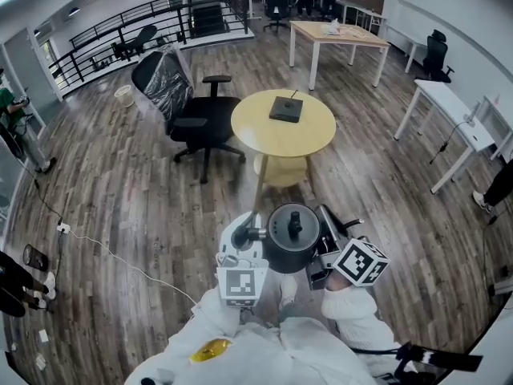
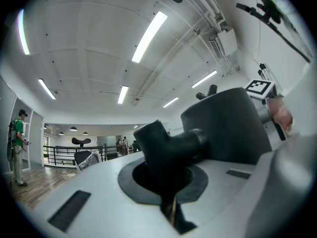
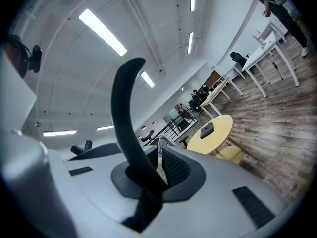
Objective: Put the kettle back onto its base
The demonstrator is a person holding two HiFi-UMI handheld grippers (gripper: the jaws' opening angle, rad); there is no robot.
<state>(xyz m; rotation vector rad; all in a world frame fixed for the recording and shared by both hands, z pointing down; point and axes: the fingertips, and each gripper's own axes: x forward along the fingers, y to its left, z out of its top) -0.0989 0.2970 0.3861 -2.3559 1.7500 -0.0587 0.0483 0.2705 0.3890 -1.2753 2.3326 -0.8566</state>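
Observation:
A dark grey kettle (image 1: pixel 290 236) with a knobbed lid hangs in front of me above the wood floor, held between both grippers. My left gripper (image 1: pixel 243 233) is shut on the stubby spout (image 2: pixel 166 145) at the kettle's left side. On the other side, my right gripper (image 1: pixel 321 252) is shut on the thin curved black handle (image 3: pixel 125 114). Both point level. The flat black base (image 1: pixel 286 108) lies on a round yellow table (image 1: pixel 256 131) ahead, apart from the kettle; the right gripper view also shows the base (image 3: pixel 206 129) there.
A black office chair (image 1: pixel 196 120) stands left of the round table. Farther back is a wooden desk (image 1: pixel 337 32), white desks (image 1: pixel 449 107) line the right wall, and a railing (image 1: pixel 136 24) runs along the back left. A white cable (image 1: pixel 104 251) crosses the floor at left.

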